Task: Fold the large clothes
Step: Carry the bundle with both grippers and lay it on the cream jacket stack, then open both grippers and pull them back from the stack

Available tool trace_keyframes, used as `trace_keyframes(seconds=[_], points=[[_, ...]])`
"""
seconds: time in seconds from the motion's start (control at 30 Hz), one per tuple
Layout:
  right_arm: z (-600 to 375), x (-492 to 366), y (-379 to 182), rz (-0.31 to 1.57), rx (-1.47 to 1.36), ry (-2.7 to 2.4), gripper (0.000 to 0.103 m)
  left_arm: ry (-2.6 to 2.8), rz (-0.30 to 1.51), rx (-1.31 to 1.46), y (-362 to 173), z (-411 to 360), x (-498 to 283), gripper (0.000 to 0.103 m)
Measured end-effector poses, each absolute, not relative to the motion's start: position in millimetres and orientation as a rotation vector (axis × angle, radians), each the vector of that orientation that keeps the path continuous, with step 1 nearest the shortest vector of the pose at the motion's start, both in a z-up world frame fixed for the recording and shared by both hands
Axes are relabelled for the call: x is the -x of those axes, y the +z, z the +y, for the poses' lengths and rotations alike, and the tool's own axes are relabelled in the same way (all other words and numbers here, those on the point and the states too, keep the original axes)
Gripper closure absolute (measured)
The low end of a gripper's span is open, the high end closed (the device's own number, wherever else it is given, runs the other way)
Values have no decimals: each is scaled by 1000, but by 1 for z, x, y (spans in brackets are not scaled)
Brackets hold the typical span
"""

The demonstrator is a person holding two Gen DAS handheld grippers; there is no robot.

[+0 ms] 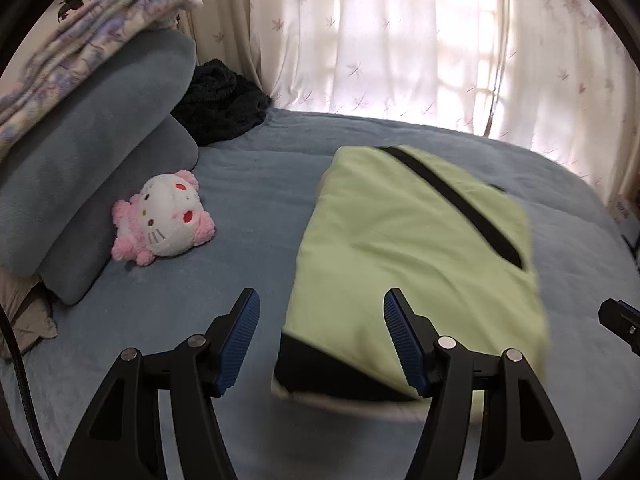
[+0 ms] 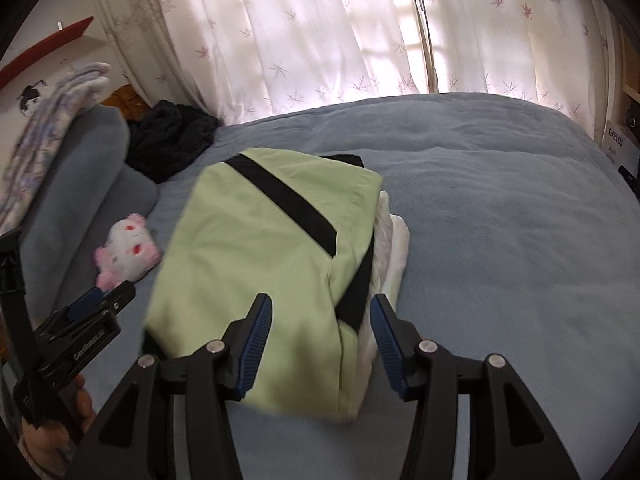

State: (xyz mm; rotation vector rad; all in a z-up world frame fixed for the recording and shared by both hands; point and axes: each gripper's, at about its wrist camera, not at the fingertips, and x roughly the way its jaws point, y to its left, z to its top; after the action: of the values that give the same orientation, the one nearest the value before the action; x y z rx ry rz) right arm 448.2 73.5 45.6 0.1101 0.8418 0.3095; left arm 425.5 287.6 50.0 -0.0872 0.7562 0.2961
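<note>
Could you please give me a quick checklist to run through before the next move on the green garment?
1. Left gripper free of cloth: ok, jaws open, nothing between them.
2. Right gripper free of cloth: ok, open.
3. Green garment folded into a compact bundle on the bed: ok.
4. White lining tucked in: not ok, it bulges out on one side.
5. Plush toy apart from the garment: ok.
6. Underside lying flat: cannot tell.

A pink plush toy lies on the blue bed beside grey pillows; a dark knit sits by the curtain.
</note>
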Motion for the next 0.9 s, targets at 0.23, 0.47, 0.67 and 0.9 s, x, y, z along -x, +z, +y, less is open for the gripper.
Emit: trace_keyframes(seconds=[0.23,0.47,0.67,0.9], points=[[33,-352,129,795,-137,370,52,263,700,76,119,252,-334,32],[4,-251,181,751,-101,396,48,201,661,53,158,209,-236,22],[-20,-189,156,798,-114,422,47,115,669,23,146,166,-162,21],[-43,-124,90,786,-73,336,47,49,646,38,113,128,-90,13]])
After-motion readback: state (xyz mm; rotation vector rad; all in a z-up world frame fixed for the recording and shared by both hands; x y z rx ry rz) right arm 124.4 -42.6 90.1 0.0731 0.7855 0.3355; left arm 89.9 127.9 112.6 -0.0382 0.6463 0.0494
